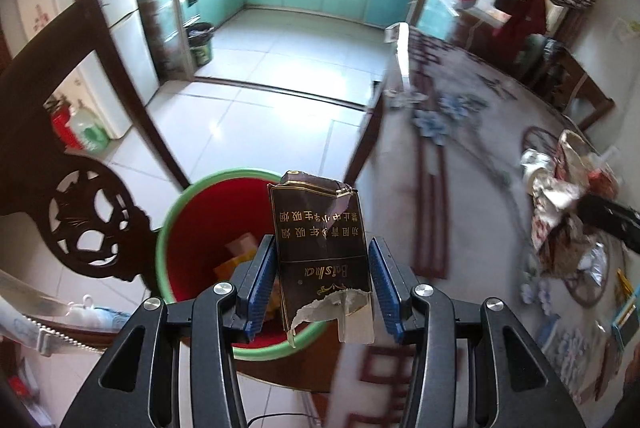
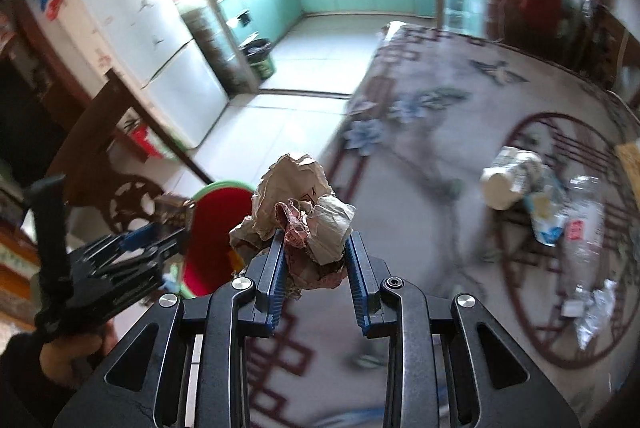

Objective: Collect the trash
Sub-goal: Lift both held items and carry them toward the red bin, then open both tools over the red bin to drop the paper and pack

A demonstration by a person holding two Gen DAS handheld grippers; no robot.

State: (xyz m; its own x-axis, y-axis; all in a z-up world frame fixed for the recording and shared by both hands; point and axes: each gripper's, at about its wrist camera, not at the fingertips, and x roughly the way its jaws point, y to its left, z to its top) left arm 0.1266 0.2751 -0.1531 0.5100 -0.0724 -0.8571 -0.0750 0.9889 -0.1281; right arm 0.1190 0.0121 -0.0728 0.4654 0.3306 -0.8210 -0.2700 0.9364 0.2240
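Left gripper (image 1: pixel 322 282) tilted down over the bin (image 1: pixel 188 228), fingers clamping a pack (image 1: pixel 320 244); right gripper (image 2: pixel 314 266) squeezed paper (image 2: pixel 300 208).

Bin (image 1: pixel 188 204) contents mostly hidden behind cigarette pack (image 1: pixel 320 248); tabletop (image 2: pixel 460 148) litter (image 2: pixel 560 212) motion-blurred, labels unreadable.

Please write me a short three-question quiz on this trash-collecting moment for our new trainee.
1. True or false: the left gripper holds a dark cigarette pack.
2. What does the right gripper carry? A) a plastic bottle B) crumpled paper C) a spoon
3. Fill in: the red bin has a ____ rim.

Key:
1. True.
2. B, the crumpled paper.
3. Green.
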